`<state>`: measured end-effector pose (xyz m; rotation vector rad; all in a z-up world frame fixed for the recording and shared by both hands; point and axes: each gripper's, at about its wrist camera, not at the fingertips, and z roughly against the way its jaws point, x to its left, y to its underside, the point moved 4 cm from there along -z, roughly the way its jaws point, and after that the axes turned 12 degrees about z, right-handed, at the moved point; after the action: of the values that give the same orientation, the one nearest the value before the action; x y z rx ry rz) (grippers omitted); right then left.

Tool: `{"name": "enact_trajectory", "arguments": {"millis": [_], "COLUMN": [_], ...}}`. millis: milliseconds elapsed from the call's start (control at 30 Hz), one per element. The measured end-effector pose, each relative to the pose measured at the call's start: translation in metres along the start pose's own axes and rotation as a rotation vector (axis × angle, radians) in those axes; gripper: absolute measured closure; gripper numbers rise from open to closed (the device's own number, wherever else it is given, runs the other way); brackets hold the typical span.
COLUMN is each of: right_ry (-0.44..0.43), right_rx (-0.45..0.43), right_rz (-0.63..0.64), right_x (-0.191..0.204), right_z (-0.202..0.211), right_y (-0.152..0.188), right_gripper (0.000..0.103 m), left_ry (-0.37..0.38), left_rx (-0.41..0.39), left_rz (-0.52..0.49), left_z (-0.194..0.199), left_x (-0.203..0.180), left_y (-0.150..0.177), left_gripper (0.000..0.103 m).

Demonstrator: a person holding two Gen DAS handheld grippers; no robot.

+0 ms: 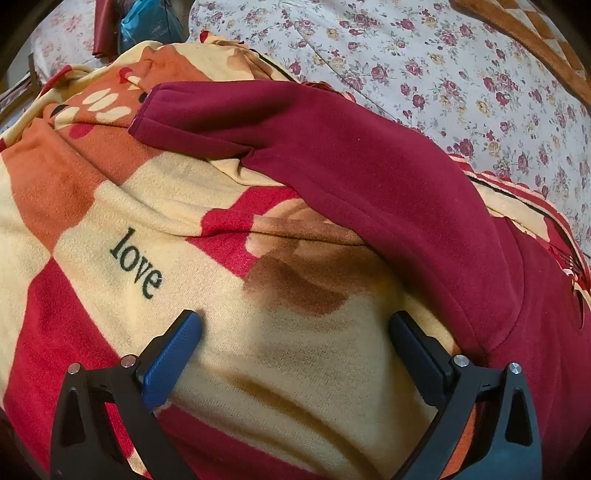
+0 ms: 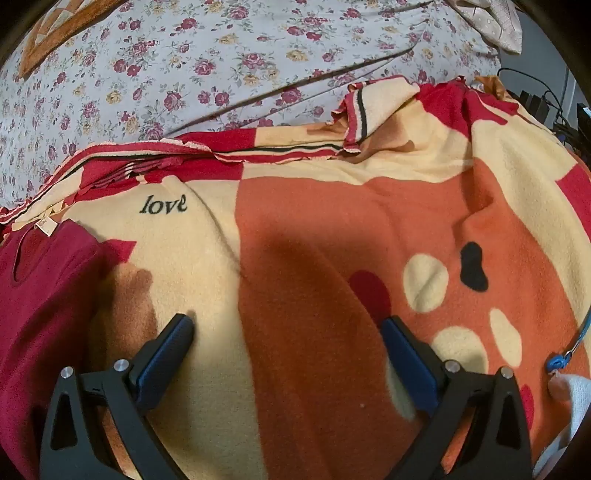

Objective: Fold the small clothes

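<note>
A dark red garment (image 1: 369,158) lies spread on a red, orange and cream fleece blanket (image 1: 122,206). One sleeve reaches toward the upper left of the left wrist view. My left gripper (image 1: 295,325) hangs open just above the blanket, left of the garment's body, with nothing between its blue pads (image 1: 173,354). In the right wrist view the same garment (image 2: 44,295) shows at the left edge, neckline and label at its top. My right gripper (image 2: 288,328) is open over bare blanket (image 2: 314,229), to the right of the garment and apart from it.
A floral bedsheet (image 1: 461,74) lies beyond the blanket in both views. A blue bag (image 1: 147,22) and a dark red item sit far left at the back. Cables and dark boxes (image 2: 546,103) stand past the blanket's right edge. A folded blanket corner (image 2: 369,107) sticks up.
</note>
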<state>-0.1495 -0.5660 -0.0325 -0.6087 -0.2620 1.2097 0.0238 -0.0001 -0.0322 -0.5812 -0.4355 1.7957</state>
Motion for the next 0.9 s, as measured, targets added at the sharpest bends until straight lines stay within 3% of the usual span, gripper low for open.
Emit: {"name": "enact_trajectory", "arguments": {"millis": [900], "right_ry": [-0.004], "right_rx": [-0.002], "right_rz": [-0.003], "right_x": [0.0], "right_z": [-0.0002], "right_y": [0.0001], "right_gripper": [0.0], "left_ry": [-0.02], "left_rx": [0.021], "left_rz": [-0.004], "left_z": [0.004], "left_x": [0.0002], "left_y": [0.0047], "left_gripper": [0.016]}}
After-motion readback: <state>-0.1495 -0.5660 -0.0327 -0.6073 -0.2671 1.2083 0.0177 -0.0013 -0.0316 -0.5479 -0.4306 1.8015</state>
